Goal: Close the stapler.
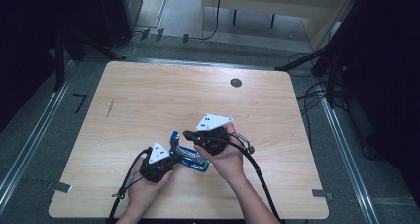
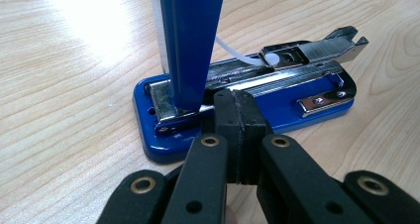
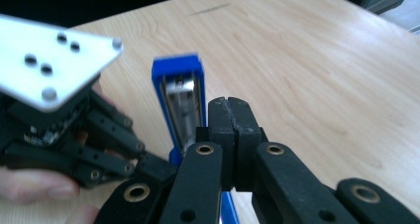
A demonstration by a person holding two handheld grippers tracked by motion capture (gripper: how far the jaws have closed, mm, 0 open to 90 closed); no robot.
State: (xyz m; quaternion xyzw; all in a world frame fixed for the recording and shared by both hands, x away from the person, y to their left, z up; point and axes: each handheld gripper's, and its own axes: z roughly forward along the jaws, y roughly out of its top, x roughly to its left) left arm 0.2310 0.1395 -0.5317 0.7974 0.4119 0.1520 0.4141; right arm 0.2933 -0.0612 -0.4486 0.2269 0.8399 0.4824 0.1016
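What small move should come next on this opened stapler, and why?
Probably ease the shut right gripper against the raised blue cover to swing it down. The stapler lies open on the table, cover upright, magazine exposed, while the shut left gripper rests at its hinge end, seemingly steadying the base.

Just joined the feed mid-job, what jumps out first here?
A blue stapler lies near the table's front edge, its lid swung upright and the metal staple channel exposed. Both hand-held grippers, left and right, sit shut right beside it.
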